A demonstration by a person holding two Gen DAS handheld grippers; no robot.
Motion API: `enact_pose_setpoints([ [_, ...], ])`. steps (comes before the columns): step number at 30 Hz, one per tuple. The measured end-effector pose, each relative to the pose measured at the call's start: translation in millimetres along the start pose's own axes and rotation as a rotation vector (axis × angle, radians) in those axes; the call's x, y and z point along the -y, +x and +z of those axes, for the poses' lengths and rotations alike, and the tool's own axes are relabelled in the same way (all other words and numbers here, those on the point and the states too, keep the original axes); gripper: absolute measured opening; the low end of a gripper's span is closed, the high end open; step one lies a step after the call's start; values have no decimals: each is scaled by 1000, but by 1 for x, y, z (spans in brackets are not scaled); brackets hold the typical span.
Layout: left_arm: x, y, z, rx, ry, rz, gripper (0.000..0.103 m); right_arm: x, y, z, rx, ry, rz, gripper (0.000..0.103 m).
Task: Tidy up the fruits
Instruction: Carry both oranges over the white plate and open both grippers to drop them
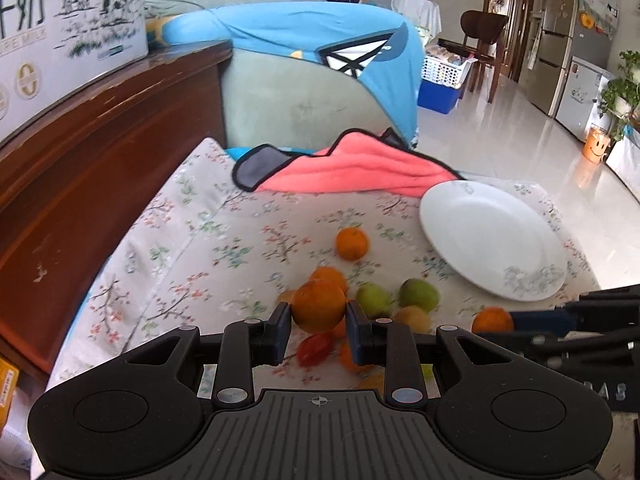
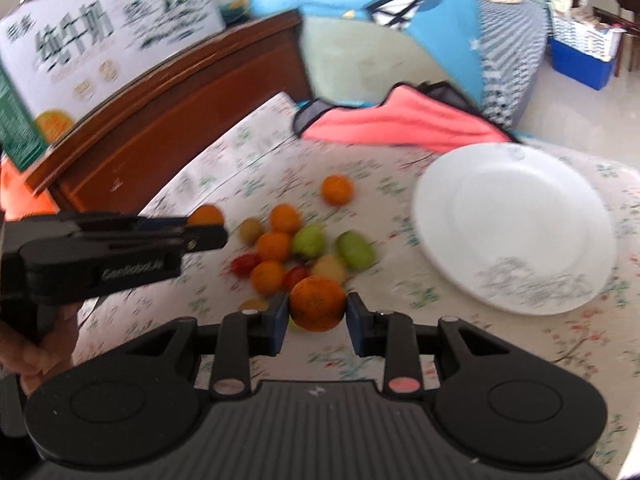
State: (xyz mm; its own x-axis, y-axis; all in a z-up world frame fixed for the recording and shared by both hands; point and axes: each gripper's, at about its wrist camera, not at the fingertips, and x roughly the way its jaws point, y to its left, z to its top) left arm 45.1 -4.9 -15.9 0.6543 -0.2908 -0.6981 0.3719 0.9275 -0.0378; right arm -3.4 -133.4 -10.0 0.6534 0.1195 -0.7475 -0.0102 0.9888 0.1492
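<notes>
My left gripper (image 1: 318, 314) is shut on an orange (image 1: 318, 302), held above a pile of fruit (image 1: 384, 300) on the floral cloth: oranges, green fruits, small red ones and yellowish ones. The right wrist view shows my right gripper (image 2: 318, 312) shut on another orange (image 2: 317, 302) over the near edge of the same pile (image 2: 296, 248). Each gripper also shows from the side in the other's view: the right one (image 1: 506, 320) with its orange (image 1: 491, 319), the left one (image 2: 208, 232) with its orange (image 2: 206, 215). A white plate (image 1: 492, 240) (image 2: 516, 224) lies bare to the right of the pile.
A pink cloth with dark trim (image 1: 360, 172) lies at the far edge of the floral cloth (image 1: 180, 240). A dark wooden cabinet (image 1: 100, 168) with a milk carton box (image 1: 60, 20) stands on the left. A blue-covered seat (image 1: 300, 48) is behind; the floor (image 1: 520, 140) lies to the right.
</notes>
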Motion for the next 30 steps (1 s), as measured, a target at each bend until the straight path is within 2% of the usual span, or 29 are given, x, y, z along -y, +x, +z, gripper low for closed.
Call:
enact_pose_setpoints([
  [14, 62, 22, 24, -5, 28, -65, 27, 57, -17, 26, 56, 97, -153, 31],
  [30, 120, 71, 29, -95, 91, -89, 27, 128, -3, 27, -20, 200, -257, 31],
])
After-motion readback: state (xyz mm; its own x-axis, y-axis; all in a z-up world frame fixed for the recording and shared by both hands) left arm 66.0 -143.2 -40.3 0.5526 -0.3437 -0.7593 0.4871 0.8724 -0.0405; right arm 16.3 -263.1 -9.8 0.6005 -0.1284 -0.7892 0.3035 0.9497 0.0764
